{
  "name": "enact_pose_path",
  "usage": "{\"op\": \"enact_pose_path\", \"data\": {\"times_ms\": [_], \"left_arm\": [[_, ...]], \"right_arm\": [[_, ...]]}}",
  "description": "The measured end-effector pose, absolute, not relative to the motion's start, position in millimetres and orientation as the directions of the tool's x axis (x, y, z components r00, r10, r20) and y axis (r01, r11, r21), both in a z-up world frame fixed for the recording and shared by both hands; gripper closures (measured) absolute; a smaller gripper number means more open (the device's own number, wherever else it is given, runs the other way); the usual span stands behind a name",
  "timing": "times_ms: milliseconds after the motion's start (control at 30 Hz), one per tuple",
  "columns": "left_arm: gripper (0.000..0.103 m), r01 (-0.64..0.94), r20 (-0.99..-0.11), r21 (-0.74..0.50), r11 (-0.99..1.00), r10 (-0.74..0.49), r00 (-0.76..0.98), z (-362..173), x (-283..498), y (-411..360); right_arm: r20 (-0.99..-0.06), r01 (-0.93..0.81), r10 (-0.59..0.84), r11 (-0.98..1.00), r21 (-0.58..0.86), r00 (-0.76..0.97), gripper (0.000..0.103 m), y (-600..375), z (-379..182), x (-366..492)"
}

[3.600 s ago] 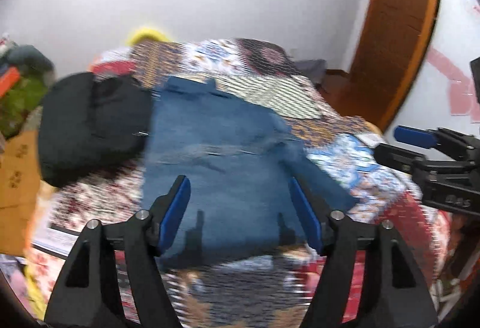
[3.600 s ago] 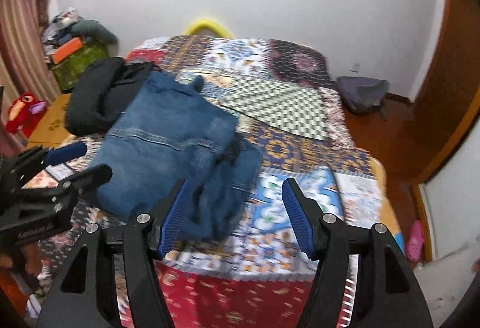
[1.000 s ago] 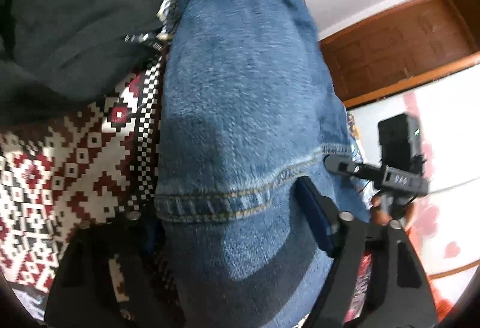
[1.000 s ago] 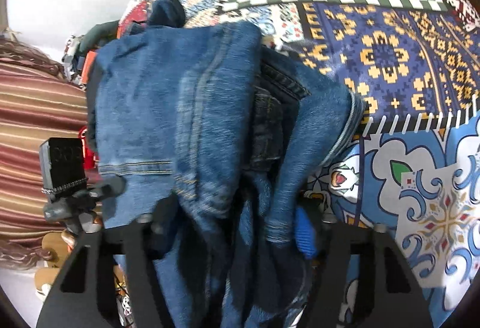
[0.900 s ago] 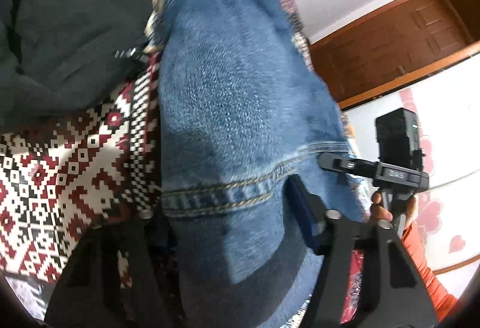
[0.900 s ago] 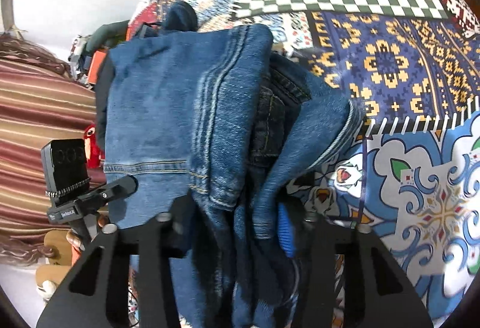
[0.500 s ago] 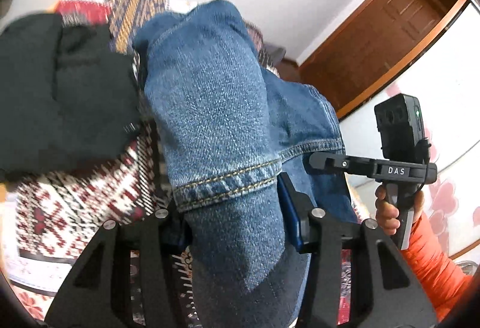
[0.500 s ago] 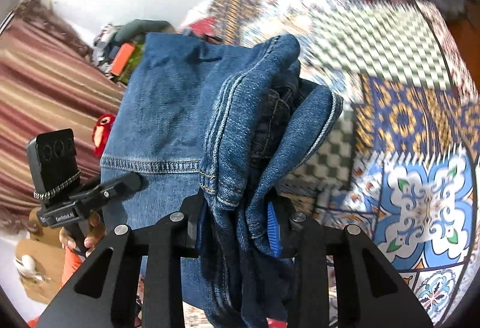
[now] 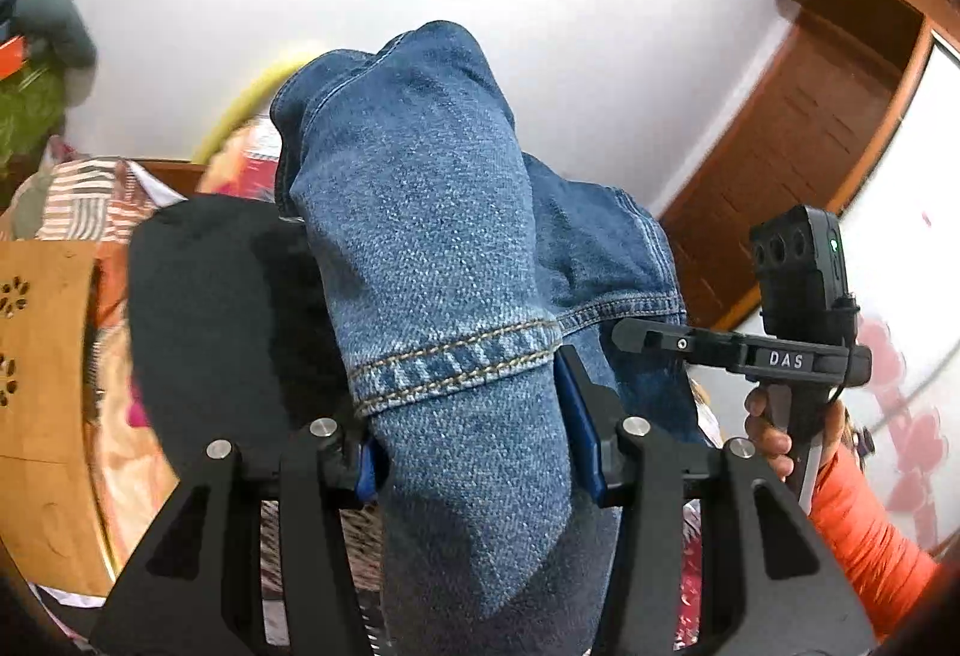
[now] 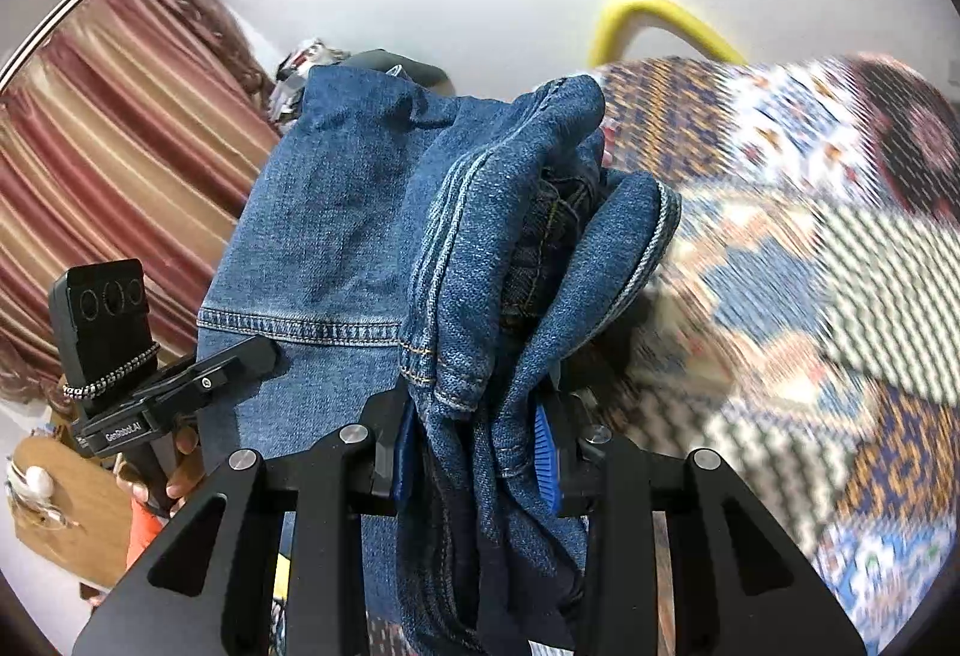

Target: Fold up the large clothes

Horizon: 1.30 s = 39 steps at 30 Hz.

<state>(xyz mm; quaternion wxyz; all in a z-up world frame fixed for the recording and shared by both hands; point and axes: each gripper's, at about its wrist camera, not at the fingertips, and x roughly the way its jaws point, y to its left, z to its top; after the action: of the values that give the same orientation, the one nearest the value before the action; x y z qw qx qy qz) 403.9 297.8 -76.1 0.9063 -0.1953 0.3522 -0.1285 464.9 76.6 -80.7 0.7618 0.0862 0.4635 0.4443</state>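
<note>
The left tongs (image 9: 474, 443) are clenched on a thick wad of the denim garment (image 9: 432, 260), the blue pads squeezing it from both sides just below a double-stitched hem. The right tongs (image 10: 474, 452) grip another bunched part of the same garment (image 10: 336, 236), several layers crowded between their pads. Each tongs appears in the other's view, held by a hand (image 9: 780, 434) in an orange sleeve (image 9: 864, 530), level with its partner and set apart along the cloth. That spacing looks chosen to carry the garment by two points on one edge, so its weight hangs evenly and a fold line can form between them.

The garment is raised off the bed (image 10: 810, 260), draped over and in front of both tongs, with the patterned quilt showing to the right and a dark garment (image 9: 228, 308) lying at the left. The denim is mid-blue, heavy and stiff, with pale wear along its seams and tan topstitching. Near the right tongs it piles into overlapping rolls with a darker inner layer showing between them, so it probably still needs smoothing before a neat fold.
</note>
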Motion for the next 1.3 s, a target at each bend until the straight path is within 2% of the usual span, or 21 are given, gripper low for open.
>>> {"op": "enact_pose_path", "data": {"times_ms": [267,400,433,533,600,733,867,1033,1167,1300], "left_arm": [[0.054,-0.015,-0.632,-0.408,0.913,-0.271,0.726,-117,454,372],[0.053,-0.148,-0.758,-0.376,0.915,-0.212,0.617,-182,485,413],[0.051,-0.174,-0.794,-0.358,0.917,-0.201,0.574,-203,490,417],[0.043,-0.155,-0.770,-0.361,0.920,-0.200,0.607,-217,483,422],[0.035,-0.153,-0.755,-0.349,0.925,-0.181,0.630,-219,480,423],[0.035,-0.203,-0.767,-0.279,0.939,-0.091,0.635,-209,471,420],[0.035,-0.222,-0.767,-0.214,0.951,-0.022,0.642,-198,464,417],[0.035,-0.283,-0.774,-0.073,0.956,0.125,0.620,-176,441,397],[0.035,-0.283,-0.742,-0.073,0.956,0.137,0.656,-144,415,380],[0.035,-0.271,-0.670,-0.136,0.953,0.113,0.734,-91,372,362]], "right_arm": [[-0.680,-0.603,0.699,0.645,0.468,0.220,0.074,173,-121,511],[-0.760,-0.519,0.614,0.730,0.444,0.213,0.074,196,-179,537],[-0.783,-0.506,0.584,0.752,0.422,0.214,0.073,197,-193,541],[-0.794,-0.527,0.572,0.749,0.402,0.207,0.063,192,-216,544],[-0.794,-0.541,0.566,0.749,0.383,0.222,0.058,187,-214,543],[-0.794,-0.526,0.555,0.766,0.370,0.250,0.057,174,-200,533],[-0.800,-0.553,0.501,0.790,0.266,0.331,0.057,169,-182,514],[-0.774,-0.601,0.514,0.768,0.222,0.370,0.057,165,-147,488],[-0.710,-0.614,0.589,0.738,0.280,0.385,0.057,147,-102,461],[-0.636,-0.638,0.645,0.711,0.296,0.424,0.057,129,-60,423]]}}
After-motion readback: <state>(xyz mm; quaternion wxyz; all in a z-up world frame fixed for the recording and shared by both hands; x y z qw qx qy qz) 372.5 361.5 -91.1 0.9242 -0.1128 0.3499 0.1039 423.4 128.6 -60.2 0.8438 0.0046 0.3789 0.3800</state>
